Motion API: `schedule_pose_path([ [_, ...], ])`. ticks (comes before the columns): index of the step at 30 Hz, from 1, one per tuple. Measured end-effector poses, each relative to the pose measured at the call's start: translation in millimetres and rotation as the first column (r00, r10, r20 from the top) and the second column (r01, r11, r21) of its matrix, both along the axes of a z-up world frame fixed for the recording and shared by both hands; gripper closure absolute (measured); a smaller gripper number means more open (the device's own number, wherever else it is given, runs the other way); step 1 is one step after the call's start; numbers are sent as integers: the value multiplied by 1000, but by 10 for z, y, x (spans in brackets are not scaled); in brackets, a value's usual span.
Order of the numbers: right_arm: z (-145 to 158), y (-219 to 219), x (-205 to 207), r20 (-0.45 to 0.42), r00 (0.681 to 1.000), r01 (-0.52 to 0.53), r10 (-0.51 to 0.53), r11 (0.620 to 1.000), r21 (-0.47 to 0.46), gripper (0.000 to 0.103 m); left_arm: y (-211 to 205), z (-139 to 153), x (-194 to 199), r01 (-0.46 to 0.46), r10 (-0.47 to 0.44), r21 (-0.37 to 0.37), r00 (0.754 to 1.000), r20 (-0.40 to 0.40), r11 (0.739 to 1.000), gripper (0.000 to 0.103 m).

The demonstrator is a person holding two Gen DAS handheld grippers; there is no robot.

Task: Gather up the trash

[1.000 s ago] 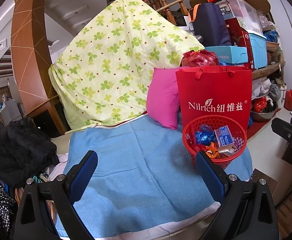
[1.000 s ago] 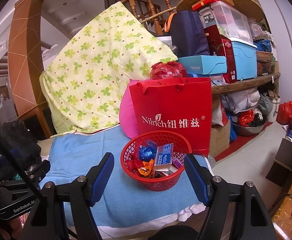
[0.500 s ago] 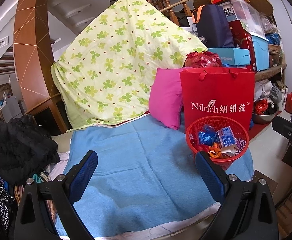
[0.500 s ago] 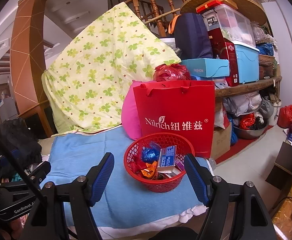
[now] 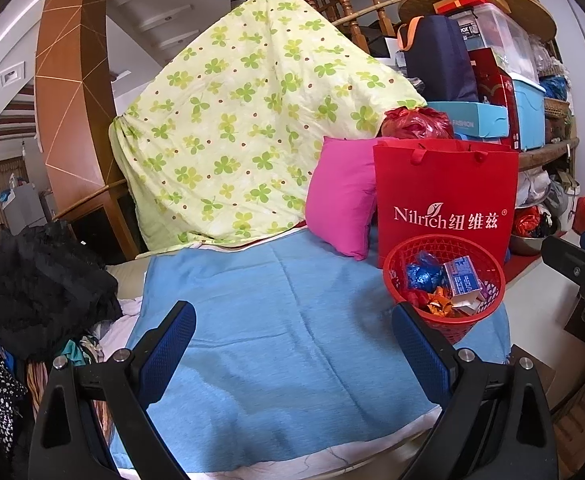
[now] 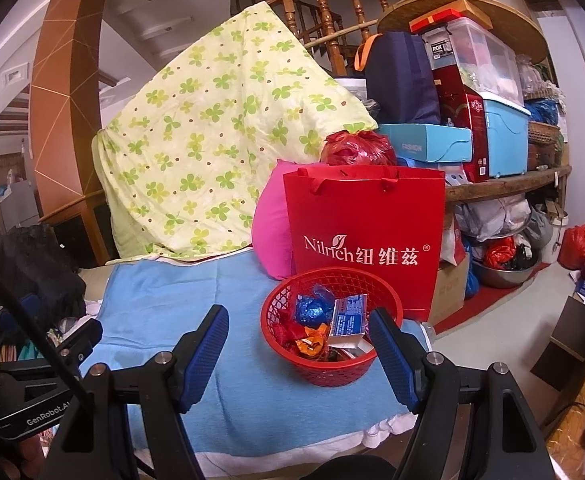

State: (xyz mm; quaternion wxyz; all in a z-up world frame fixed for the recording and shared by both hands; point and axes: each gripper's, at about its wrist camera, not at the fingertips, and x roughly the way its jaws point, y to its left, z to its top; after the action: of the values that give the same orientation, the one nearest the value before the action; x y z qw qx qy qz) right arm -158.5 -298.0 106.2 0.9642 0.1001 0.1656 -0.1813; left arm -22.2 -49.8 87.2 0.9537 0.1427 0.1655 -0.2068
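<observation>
At lower centre of the right wrist view we see the red basket (image 6: 332, 364) standing on the blue cloth (image 6: 164, 308), near the cloth's right-hand edge. It holds the trash: a crumpled blue wrapper (image 6: 310, 308), a small blue-and-white box (image 6: 348, 316) leaning on the far right of the pile, and orange and red wrappers (image 6: 310, 342) in front. Just behind the basket stands the upright red bag (image 6: 364, 216) with white lettering, and a pink pillow (image 6: 270, 232) leans at the bag's left. Above and to the left of these, a green-flowered sheet (image 6: 212, 144) hangs draped, and shelves of boxes fill the upper right.

Our right gripper (image 6: 300, 356) sits at the bottom of its view with its blue fingers (image 6: 206, 356) spread wide, the basket seen between them but apart from them; nothing is pinched.

From the left wrist view, the basket (image 5: 444, 304) lies at right of centre, with the bag (image 5: 446, 200) behind it and bare cloth (image 5: 272, 320) filling the middle. Our left gripper (image 5: 292, 356) is at the bottom, its fingers (image 5: 168, 352) also spread and empty over the cloth. A black heap of clothing (image 5: 36, 288) lies at the left edge.
</observation>
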Motion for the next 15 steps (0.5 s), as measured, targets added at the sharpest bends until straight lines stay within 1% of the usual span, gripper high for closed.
schedule_pose_path([
  [15, 14, 100, 54, -6, 1000, -9, 9, 1000, -11, 27, 111, -14, 63, -28, 28, -6, 1000, -10, 1000, 5],
])
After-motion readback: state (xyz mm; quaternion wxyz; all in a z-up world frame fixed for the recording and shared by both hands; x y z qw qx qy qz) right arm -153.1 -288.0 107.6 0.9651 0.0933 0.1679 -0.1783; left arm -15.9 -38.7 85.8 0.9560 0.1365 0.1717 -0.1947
